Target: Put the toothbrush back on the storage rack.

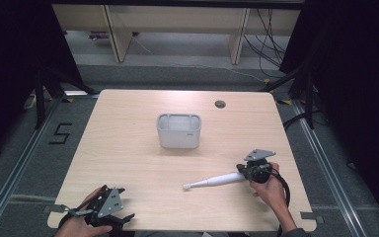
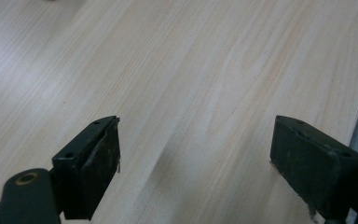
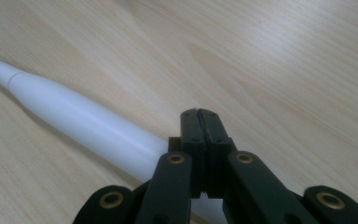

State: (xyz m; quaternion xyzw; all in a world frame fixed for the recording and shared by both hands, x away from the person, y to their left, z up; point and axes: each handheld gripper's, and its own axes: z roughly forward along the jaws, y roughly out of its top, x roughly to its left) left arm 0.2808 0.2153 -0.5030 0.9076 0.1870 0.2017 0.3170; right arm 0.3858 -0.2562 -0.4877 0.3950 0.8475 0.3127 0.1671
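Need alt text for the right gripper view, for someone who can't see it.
The right gripper, its black jaws shut together with nothing between them, sits over the thick end of a white toothbrush lying on the wooden table. The toothbrush tapers away toward the upper left.
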